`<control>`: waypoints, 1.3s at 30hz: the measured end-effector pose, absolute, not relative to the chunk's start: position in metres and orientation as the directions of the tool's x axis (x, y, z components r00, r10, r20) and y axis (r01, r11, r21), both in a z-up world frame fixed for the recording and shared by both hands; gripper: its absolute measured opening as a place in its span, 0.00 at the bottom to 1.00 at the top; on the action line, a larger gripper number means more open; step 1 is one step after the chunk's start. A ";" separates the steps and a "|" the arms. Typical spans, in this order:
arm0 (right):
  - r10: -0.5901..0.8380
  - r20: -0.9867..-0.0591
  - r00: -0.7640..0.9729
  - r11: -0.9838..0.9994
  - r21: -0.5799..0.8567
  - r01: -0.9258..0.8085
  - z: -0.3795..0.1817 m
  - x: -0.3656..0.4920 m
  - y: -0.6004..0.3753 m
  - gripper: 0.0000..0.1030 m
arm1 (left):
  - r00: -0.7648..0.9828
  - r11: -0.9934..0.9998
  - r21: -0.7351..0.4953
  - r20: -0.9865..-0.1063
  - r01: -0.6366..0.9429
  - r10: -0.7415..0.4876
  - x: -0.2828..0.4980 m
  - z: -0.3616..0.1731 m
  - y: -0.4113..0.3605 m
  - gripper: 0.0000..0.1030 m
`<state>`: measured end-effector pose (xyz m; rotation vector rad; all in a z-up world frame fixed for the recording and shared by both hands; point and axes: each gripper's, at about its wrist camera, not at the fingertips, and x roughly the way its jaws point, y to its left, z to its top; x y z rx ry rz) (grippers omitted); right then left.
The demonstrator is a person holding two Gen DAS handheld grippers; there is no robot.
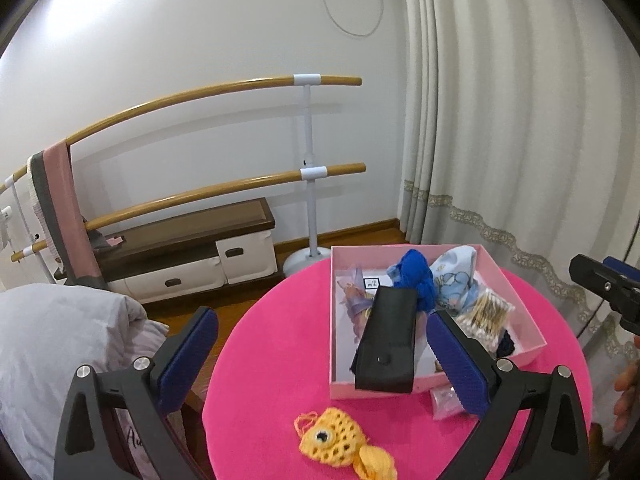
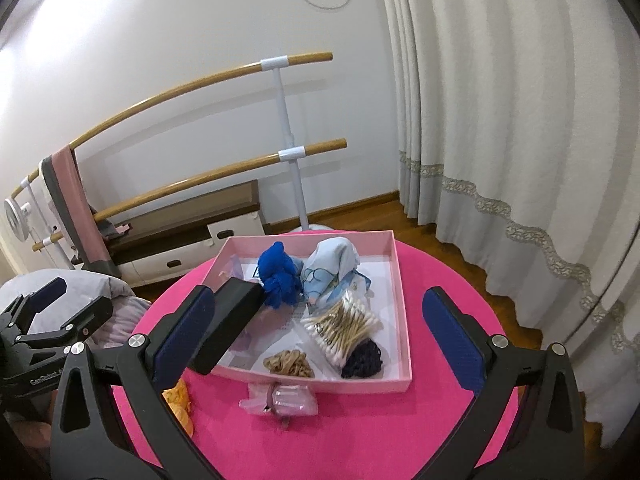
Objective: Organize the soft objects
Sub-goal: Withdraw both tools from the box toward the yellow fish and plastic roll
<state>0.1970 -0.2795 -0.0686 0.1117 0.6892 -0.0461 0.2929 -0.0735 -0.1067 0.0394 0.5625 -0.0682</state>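
A pink box (image 1: 520,280) (image 2: 404,280) sits on a round pink table (image 1: 260,360) (image 2: 460,440). It holds a blue cloth (image 1: 416,276) (image 2: 280,280), a light blue printed cloth (image 1: 456,276) (image 2: 332,268), cotton swabs (image 2: 344,328), a tan hair-tie bundle (image 2: 290,362), a dark scrunchie (image 2: 364,360) and a black case (image 1: 386,344) (image 2: 228,320) leaning over the near rim. A yellow crocheted fish (image 1: 340,440) lies on the table in front of the box. My left gripper (image 1: 320,356) is open above it. My right gripper (image 2: 320,332) is open above the box.
A small clear plastic packet (image 2: 284,400) (image 1: 444,400) lies on the table by the box's near wall. Behind stand a wooden ballet barre (image 1: 240,88), a low drawer bench (image 1: 192,256) and curtains (image 1: 520,120). A grey bed cover (image 1: 52,340) is at left.
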 end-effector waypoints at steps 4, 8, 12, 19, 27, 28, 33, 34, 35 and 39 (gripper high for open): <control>-0.012 -0.634 0.773 0.994 0.078 0.080 -0.067 0.180 -0.274 1.00 | 0.846 0.997 0.019 -0.530 0.079 -0.057 0.273 -0.105 -0.074 1.00; -0.019 -0.629 0.777 0.995 0.066 0.077 -0.066 0.165 -0.269 1.00 | 0.850 0.997 0.012 -0.523 0.076 -0.059 0.254 -0.105 -0.074 1.00; -0.018 -0.625 0.781 0.995 0.063 0.074 -0.066 0.148 -0.266 1.00 | 0.853 0.997 0.022 -0.519 0.075 -0.053 0.236 -0.109 -0.076 1.00; -0.020 -0.633 0.774 0.996 0.059 0.074 -0.072 0.128 -0.263 1.00 | 0.840 0.997 0.015 -0.540 0.075 -0.055 0.217 -0.118 -0.076 1.00; -0.028 -0.655 0.755 0.995 0.054 0.083 -0.084 0.119 -0.265 1.00 | 0.820 0.997 0.012 -0.570 0.074 -0.054 0.206 -0.129 -0.079 1.00; -0.026 -0.657 0.754 0.995 0.056 0.083 -0.085 0.118 -0.265 1.00 | 0.817 0.997 0.014 -0.574 0.075 -0.053 0.204 -0.130 -0.079 1.00; -0.023 -0.658 0.753 0.995 0.059 0.082 -0.087 0.117 -0.266 1.00 | 0.811 0.998 0.005 -0.583 0.068 -0.052 0.203 -0.131 -0.077 1.00; -0.022 -0.658 0.753 0.995 0.061 0.082 -0.087 0.117 -0.266 1.00 | 0.813 0.998 0.005 -0.581 0.066 -0.051 0.203 -0.130 -0.077 1.00; -0.022 -0.658 0.753 0.995 0.060 0.082 -0.087 0.117 -0.266 1.00 | 0.815 0.998 0.006 -0.577 0.066 -0.050 0.202 -0.128 -0.077 1.00; -0.021 -0.659 0.752 0.995 0.058 0.078 -0.087 0.118 -0.265 1.00 | 0.819 0.998 0.007 -0.571 0.062 -0.046 0.200 -0.128 -0.078 1.00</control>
